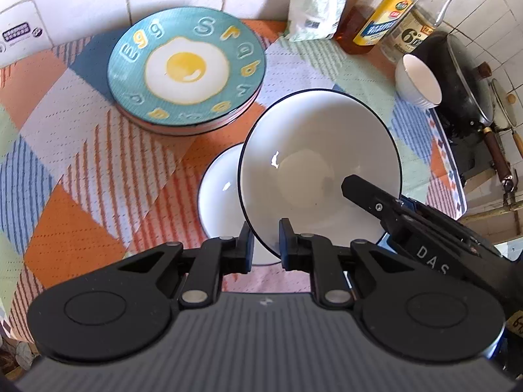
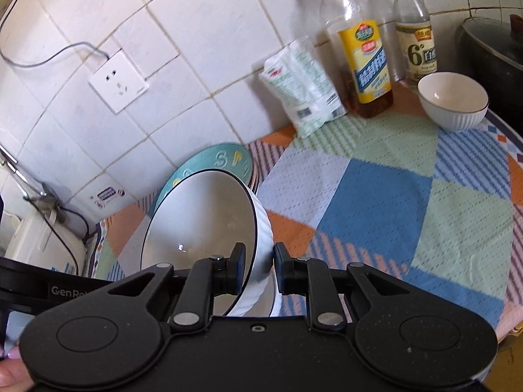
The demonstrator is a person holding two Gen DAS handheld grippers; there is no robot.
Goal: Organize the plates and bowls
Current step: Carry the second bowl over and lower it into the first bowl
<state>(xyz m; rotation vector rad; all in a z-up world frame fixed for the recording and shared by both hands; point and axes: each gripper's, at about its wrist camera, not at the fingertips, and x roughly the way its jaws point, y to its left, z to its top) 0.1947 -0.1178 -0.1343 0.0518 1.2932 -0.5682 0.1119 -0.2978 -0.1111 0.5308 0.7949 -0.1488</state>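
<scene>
A large white bowl [image 1: 313, 150] with a dark rim hangs tilted above the patterned cloth, held by both grippers. My left gripper [image 1: 266, 241] is shut on its near rim. In the right wrist view my right gripper [image 2: 258, 261] is shut on the ribbed wall of the same bowl [image 2: 202, 219]. One right finger [image 1: 359, 189] reaches inside the bowl from the right. A second white bowl [image 1: 219, 202] sits on the cloth just below and left of it. A stack of teal egg-print plates [image 1: 186, 68] [image 2: 228, 160] lies by the wall. A small white bowl [image 1: 420, 81] [image 2: 452, 101] stands at the far right.
Two bottles [image 2: 366, 55] [image 2: 415, 45] and a white bag [image 2: 304, 91] stand along the tiled wall. A black wok [image 1: 457, 75] sits past the cloth's right edge. A wall socket [image 2: 117, 81] and a white appliance [image 2: 39, 241] are at the left.
</scene>
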